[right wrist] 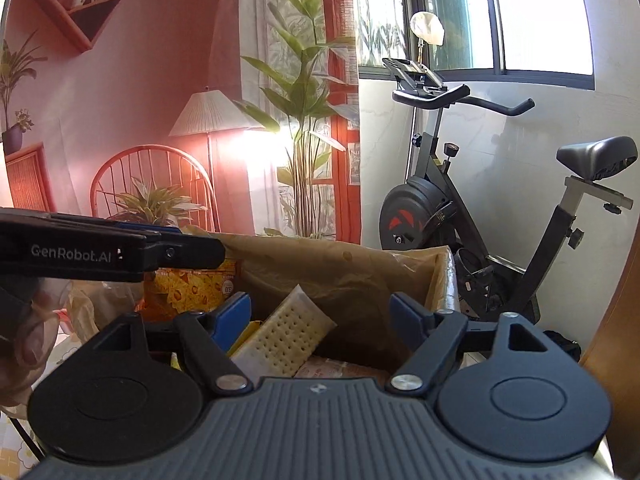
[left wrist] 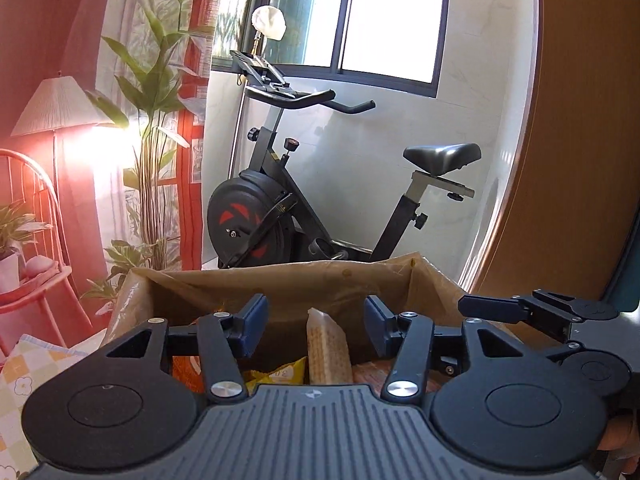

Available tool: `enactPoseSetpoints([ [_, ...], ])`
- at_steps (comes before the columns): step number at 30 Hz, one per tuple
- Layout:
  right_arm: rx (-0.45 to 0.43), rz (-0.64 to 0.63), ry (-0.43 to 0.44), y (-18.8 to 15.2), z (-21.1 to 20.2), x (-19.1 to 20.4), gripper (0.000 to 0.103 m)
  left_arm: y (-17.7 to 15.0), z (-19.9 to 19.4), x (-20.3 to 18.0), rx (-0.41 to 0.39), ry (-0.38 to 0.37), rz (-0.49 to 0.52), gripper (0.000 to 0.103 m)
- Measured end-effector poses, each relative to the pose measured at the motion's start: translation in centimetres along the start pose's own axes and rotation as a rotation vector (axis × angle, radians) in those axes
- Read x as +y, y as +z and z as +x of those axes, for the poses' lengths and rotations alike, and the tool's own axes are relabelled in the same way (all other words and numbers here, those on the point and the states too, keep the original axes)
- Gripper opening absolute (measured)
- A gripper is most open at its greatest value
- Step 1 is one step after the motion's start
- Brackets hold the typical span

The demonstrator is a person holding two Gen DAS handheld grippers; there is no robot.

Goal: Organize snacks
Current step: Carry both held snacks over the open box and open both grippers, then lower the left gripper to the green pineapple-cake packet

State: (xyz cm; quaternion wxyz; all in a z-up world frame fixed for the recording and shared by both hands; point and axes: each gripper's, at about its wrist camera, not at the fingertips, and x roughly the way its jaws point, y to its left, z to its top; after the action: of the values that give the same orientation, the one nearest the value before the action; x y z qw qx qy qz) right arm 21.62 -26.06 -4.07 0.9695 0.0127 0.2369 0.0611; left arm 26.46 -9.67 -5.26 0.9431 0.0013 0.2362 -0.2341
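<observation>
An open cardboard box (left wrist: 280,280) lined with brown paper sits just in front of both grippers. A clear packet of crackers (left wrist: 326,348) stands inside it, beside a yellow snack bag (left wrist: 280,374). My left gripper (left wrist: 316,322) hovers at the near rim, open, its blue pads apart and touching nothing. In the right wrist view the cracker packet (right wrist: 288,332) leans in the box (right wrist: 340,256) and an orange-yellow chip bag (right wrist: 192,288) stands at the box's left side. My right gripper (right wrist: 320,316) is open and empty above the box. The left gripper (right wrist: 200,246) shows side-on at the left.
A black exercise bike (left wrist: 280,200) stands behind the box under a window. A tall plant (right wrist: 304,120), a lit floor lamp (right wrist: 208,120) and a red chair (right wrist: 152,184) fill the left. A wooden panel (left wrist: 580,160) is close on the right. A checked cloth (left wrist: 24,380) lies lower left.
</observation>
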Motion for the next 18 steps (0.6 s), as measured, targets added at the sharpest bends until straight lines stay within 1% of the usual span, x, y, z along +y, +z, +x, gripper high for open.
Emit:
enactPoseSetpoints([
  [2,-0.006,-0.004,0.032,-0.2,-0.9,0.1,0.079,-0.4,-0.9,0.7,0.005,0.005,-0.011,0.055],
  [8,-0.022,-0.035,0.089,-0.6,-3.9,1.9,0.078,-1.1,-5.5,2.4,-0.005,0.004,-0.019,0.055],
  [13,-0.037,-0.023,0.096,-1.5,-6.5,3.7,0.078,-2.1,-9.0,3.0,-0.015,0.031,-0.001,0.055],
  [18,-0.036,-0.012,0.091,-3.4,-8.4,4.9,0.077,-3.9,-11.5,3.4,-0.019,0.056,-0.011,0.055],
])
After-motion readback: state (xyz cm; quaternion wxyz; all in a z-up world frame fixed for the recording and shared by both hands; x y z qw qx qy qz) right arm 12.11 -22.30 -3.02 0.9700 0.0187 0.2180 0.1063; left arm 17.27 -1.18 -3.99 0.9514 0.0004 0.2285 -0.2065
